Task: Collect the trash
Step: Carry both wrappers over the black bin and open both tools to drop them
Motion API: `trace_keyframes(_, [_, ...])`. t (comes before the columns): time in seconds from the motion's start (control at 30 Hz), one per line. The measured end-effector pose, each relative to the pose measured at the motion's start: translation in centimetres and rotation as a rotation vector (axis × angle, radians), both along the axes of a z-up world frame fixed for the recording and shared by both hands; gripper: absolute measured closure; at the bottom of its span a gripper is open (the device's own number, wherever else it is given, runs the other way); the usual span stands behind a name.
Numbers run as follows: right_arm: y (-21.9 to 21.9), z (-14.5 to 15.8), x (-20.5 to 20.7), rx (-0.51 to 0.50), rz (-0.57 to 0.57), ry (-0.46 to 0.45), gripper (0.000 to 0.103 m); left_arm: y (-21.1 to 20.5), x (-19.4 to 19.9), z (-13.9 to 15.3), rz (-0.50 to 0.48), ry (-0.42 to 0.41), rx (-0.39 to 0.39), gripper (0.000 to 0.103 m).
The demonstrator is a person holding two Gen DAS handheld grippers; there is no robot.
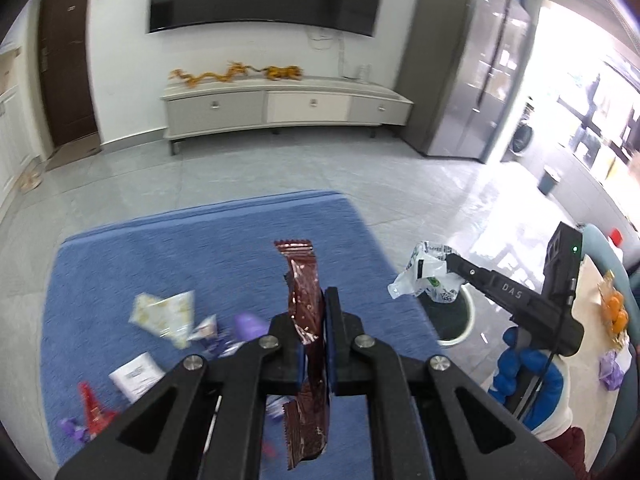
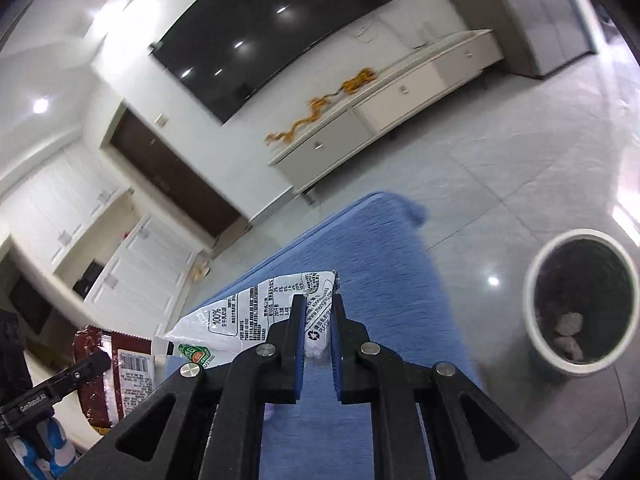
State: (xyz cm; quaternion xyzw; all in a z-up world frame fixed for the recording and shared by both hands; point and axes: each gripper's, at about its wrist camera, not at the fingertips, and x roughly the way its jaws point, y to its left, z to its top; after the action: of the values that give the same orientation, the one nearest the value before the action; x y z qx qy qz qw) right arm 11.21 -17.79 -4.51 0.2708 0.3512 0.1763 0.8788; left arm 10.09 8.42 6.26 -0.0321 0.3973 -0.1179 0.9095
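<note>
My left gripper (image 1: 316,316) is shut on a dark brown snack wrapper (image 1: 305,292), held upright above the blue rug (image 1: 200,248). The wrapper also shows at the lower left of the right wrist view (image 2: 116,372). My right gripper (image 2: 318,304) is shut on a white plastic milk pouch (image 2: 256,312) and holds it above the rug's edge; the pouch also shows in the left wrist view (image 1: 428,276), just above the round white trash bin (image 1: 466,312). The bin (image 2: 536,336) stands on the tiles to the right, with a few crumpled pieces inside.
Several wrappers lie on the rug's left side: a yellow-white one (image 1: 166,312), a white packet (image 1: 138,374), a red one (image 1: 94,408) and purple ones (image 1: 250,326). A TV cabinet (image 1: 280,108) stands at the far wall. A table with oranges (image 1: 616,312) is at the right.
</note>
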Motion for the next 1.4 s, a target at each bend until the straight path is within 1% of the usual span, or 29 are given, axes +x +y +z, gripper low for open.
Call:
trace_keyframes(0.1, [-3.6,0.0,-0.4,-0.015,-0.098,0.013,0.092,-4.0,1.9,-0.5,-0.066,0.009,-0.008,0.096])
trace_keyframes(0.2, [-8.0,-0.4,-0.7,-0.055,-0.232,0.041,0.092,-9.2,4.5,-1.4,-0.152,0.035,-0.024,0.096])
trace_keyframes(0.3, [-12.5,-1.6,-1.0,-0.113,-0.379,0.099,0.092,-14.0,6.8,-2.5,-0.219,0.062,-0.041,0.096])
trace_keyframes(0.37, [-14.5,-2.4,-0.7,-0.143,-0.445,0.138,0.092,-17.5,8.8,-3.5,-0.255,0.093,-0.055,0.096])
trace_keyframes(0.43, [-17.0,-3.8,-0.1,-0.180,-0.513,0.194,0.092,-20.9,10.8,-5.2,-0.286,0.135,-0.059,0.096])
trace_keyframes(0.5, [-18.5,-5.3,0.6,-0.204,-0.557,0.244,0.092,-24.2,12.7,-6.9,-0.312,0.163,-0.051,0.096])
trace_keyframes(0.63, [-20.4,-8.1,2.3,-0.229,-0.605,0.325,0.092,-29.1,16.0,-10.1,-0.334,0.212,-0.047,0.096])
trace_keyframes(0.7, [-21.2,-9.8,3.4,-0.237,-0.618,0.368,0.092,-31.1,17.4,-11.8,-0.337,0.226,-0.028,0.094])
trace_keyframes(0.77, [-21.7,-11.0,4.0,-0.235,-0.631,0.391,0.091,-32.6,18.3,-13.3,-0.339,0.238,-0.003,0.094])
trace_keyframes(0.9, [-22.6,-13.7,5.0,-0.209,-0.631,0.423,0.085,-34.5,19.9,-16.5,-0.347,0.286,-0.008,0.094])
trace_keyframes(0.93, [-22.9,-14.3,5.3,-0.208,-0.631,0.428,0.082,-34.5,20.3,-17.2,-0.343,0.298,-0.016,0.094])
trace_keyframes(0.97, [-23.1,-14.8,5.5,-0.209,-0.632,0.436,0.079,-34.4,20.7,-17.7,-0.342,0.307,-0.025,0.094])
trace_keyframes(1.07, [-23.1,-15.4,5.4,-0.196,-0.639,0.448,0.079,-33.6,21.0,-18.4,-0.339,0.327,-0.049,0.093])
trace_keyframes(1.13, [-23.0,-15.4,5.2,-0.192,-0.642,0.445,0.079,-33.4,21.3,-18.5,-0.331,0.332,-0.067,0.093])
trace_keyframes(1.23, [-22.4,-14.6,4.7,-0.178,-0.643,0.433,0.079,-32.6,21.0,-18.4,-0.316,0.334,-0.085,0.093])
trace_keyframes(1.4, [-21.8,-11.9,3.4,-0.166,-0.657,0.367,0.079,-31.1,19.4,-16.5,-0.303,0.310,-0.099,0.093])
